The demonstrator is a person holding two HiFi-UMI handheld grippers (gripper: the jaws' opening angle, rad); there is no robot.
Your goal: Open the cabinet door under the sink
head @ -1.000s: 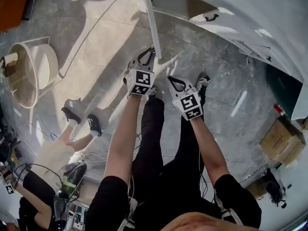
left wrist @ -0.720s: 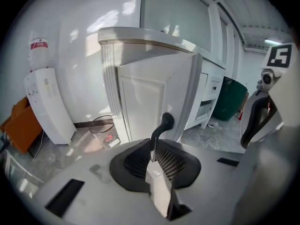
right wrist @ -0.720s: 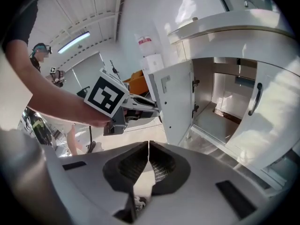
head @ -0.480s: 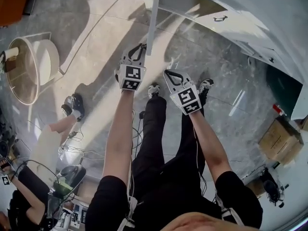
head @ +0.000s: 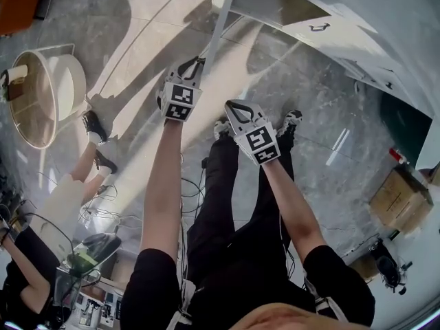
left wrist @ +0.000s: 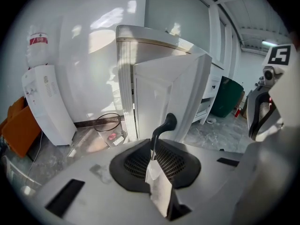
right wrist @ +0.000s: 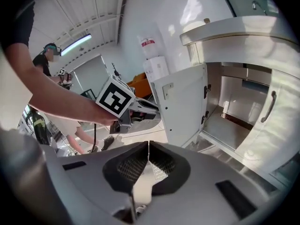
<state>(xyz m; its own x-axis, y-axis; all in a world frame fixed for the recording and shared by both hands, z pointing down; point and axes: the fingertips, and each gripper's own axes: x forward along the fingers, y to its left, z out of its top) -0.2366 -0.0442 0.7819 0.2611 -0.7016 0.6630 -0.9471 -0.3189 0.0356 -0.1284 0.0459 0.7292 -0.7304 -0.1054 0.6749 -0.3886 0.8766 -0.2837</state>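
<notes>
- Left gripper (left wrist: 152, 144): jaws clamped tight on the curved black handle (left wrist: 164, 125) of the white panelled cabinet door (left wrist: 173, 93); the handle rises from between the pads.
- The door stands swung out from the white vanity cabinet (right wrist: 243, 32). In the head view it shows as a thin white edge (head: 218, 26) running up from the left gripper (head: 194, 64).
- In the right gripper view the door (right wrist: 183, 104) is hinged open beside the bare white cabinet interior (right wrist: 234, 116). The neighbouring white door with a slim bar handle (right wrist: 269, 107) is shut.
- Right gripper (right wrist: 148, 146): jaws pressed together with nothing between them. In the head view it (head: 237, 107) hangs just right of the left gripper, clear of the door.
- Each gripper carries a cube with black-and-white square markers; there is no readable text on them.
- A white water dispenser with an upturned bottle (left wrist: 40, 93) stands against the wall left of the cabinet. The bottle has a red label, print too small to read.
- A round wire basket (left wrist: 108, 123) sits on the grey marble floor (head: 309, 115) near the cabinet's foot.
- A dark green bin (left wrist: 226, 95) stands beyond the cabinet, and a brown cardboard box (head: 402, 198) lies at the right; no print is legible on it.
</notes>
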